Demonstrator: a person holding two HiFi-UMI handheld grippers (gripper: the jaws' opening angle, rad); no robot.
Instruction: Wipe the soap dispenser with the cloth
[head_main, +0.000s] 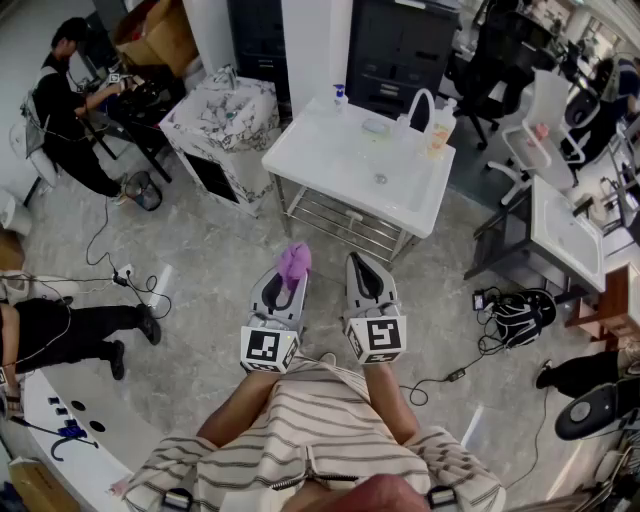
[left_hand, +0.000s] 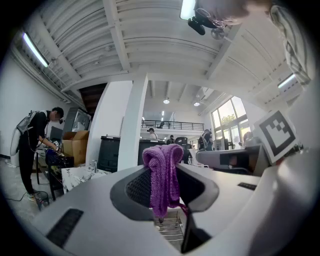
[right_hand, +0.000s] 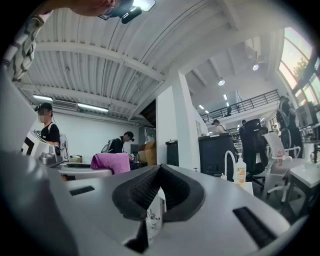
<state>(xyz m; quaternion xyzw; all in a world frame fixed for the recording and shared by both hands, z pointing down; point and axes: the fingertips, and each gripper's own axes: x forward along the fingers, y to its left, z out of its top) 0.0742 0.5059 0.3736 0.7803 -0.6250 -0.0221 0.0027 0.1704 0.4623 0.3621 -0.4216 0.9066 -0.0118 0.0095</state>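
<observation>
My left gripper (head_main: 291, 278) is shut on a purple knitted cloth (head_main: 294, 262), which bunches up above the jaws and hangs down between them (left_hand: 162, 175). Beside it my right gripper (head_main: 363, 268) is shut with nothing between its jaws (right_hand: 159, 172). Both point level toward a white sink table (head_main: 310, 150) some way ahead. A soap dispenser (head_main: 440, 128) with an orange label and white pump stands at the table's far right corner, next to a white faucet (head_main: 420, 105). In the right gripper view the dispenser (right_hand: 241, 176) shows far off at the right.
A small blue-topped bottle (head_main: 340, 97) stands at the table's back edge. A marble-patterned cabinet (head_main: 222, 125) is left of the table. Cables (head_main: 135, 285) lie on the floor. People stand at the left, and a second white table (head_main: 565, 235) is at the right.
</observation>
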